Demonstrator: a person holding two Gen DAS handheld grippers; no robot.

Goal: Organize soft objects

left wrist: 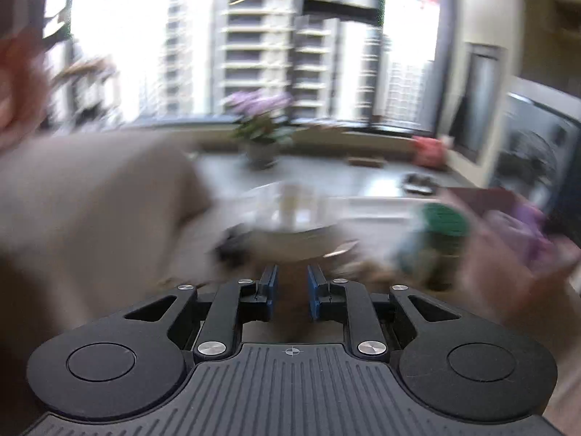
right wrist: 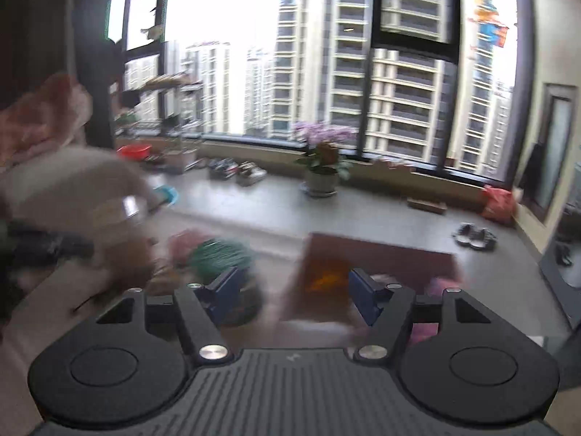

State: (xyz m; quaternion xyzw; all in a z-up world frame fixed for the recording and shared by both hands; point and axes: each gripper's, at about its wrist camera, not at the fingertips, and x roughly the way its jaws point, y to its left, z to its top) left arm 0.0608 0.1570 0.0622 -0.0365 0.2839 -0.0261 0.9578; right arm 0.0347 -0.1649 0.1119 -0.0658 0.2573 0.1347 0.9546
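Right hand-held gripper [right wrist: 292, 290] open (blurry), left [left wrist: 292, 292] narrower, both empty.

A purple-flowered potted plant in a pale round pot [right wrist: 321, 160] stands at the centre of the right wrist view, on the grey tiled floor [right wrist: 363, 214] below the tall dark-framed window [right wrist: 366, 72]. A red plastic bag [right wrist: 499, 201] sits at the right edge by the wall, with a pair of dark sandals [right wrist: 474, 236] just below it. A row of shoes [right wrist: 236, 170] lines the sill left of centre, and a red basin [right wrist: 133, 151] lies farther left.
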